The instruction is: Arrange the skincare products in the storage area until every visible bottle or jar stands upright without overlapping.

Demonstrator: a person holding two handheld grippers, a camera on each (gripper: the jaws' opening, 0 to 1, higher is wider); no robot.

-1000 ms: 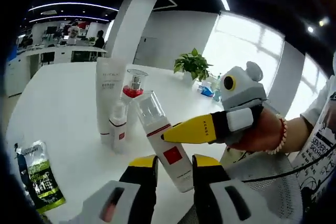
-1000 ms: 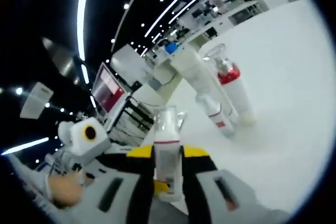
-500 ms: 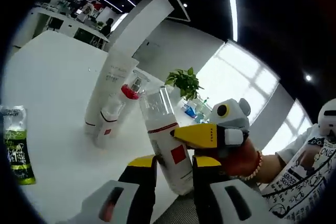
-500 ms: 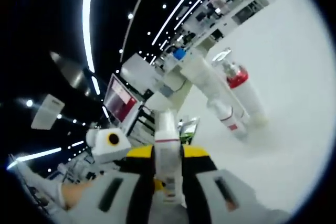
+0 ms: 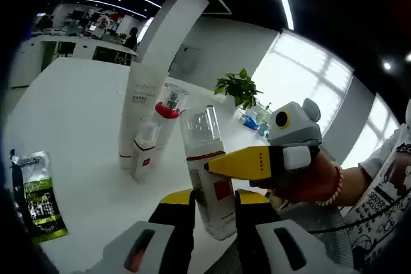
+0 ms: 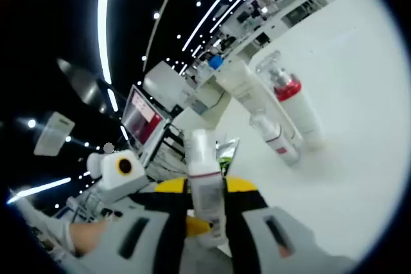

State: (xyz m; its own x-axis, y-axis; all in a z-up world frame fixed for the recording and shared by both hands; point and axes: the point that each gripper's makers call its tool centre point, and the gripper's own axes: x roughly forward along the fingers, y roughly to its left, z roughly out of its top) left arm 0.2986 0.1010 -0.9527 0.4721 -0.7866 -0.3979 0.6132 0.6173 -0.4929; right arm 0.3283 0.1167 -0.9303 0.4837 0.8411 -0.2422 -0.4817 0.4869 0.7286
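A white pump bottle with a clear cap and a red square label stands nearly upright above the white table. My left gripper is shut on its lower body. My right gripper comes in from the right in a person's hand and clamps the bottle's middle, one yellow finger across its front. In the right gripper view the same bottle rises between the jaws of my right gripper. Behind stand a tall white tube, a red-collared bottle and a small white bottle, all upright and close together.
A green sachet lies flat at the table's near left. A potted plant and small blue items sit at the far edge. The three standing products show again as a group in the right gripper view, with open tabletop beside them.
The held bottle has swung from a clear lean to nearly upright. Both views have shifted with the hands. The standing products and the sachet stay in place.
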